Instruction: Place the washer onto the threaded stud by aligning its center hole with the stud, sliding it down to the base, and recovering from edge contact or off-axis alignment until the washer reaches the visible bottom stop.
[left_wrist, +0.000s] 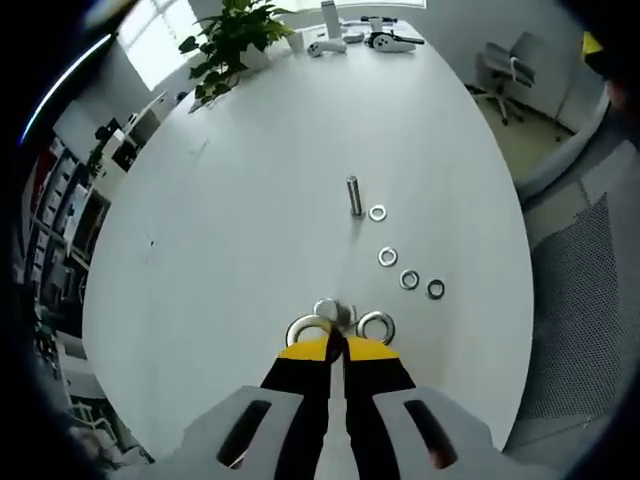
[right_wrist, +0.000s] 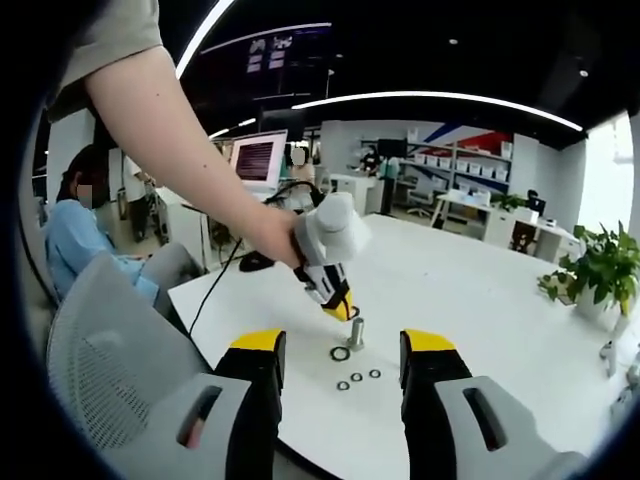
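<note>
Metal ring washers (left_wrist: 408, 279), threaded steel stud (left_wrist: 353, 195)

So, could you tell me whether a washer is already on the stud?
No; the stud stands bare, with loose washers lying on the table beside it.

My left gripper (left_wrist: 335, 345) has its yellow-tipped jaws pressed together, pointing forward and down. In the right gripper view it (right_wrist: 340, 305) hangs tilted downward from my bare forearm (right_wrist: 190, 150), perhaps pinching something small. My right gripper (right_wrist: 343, 360) stands with its jaws wide apart, holding nothing.
</note>
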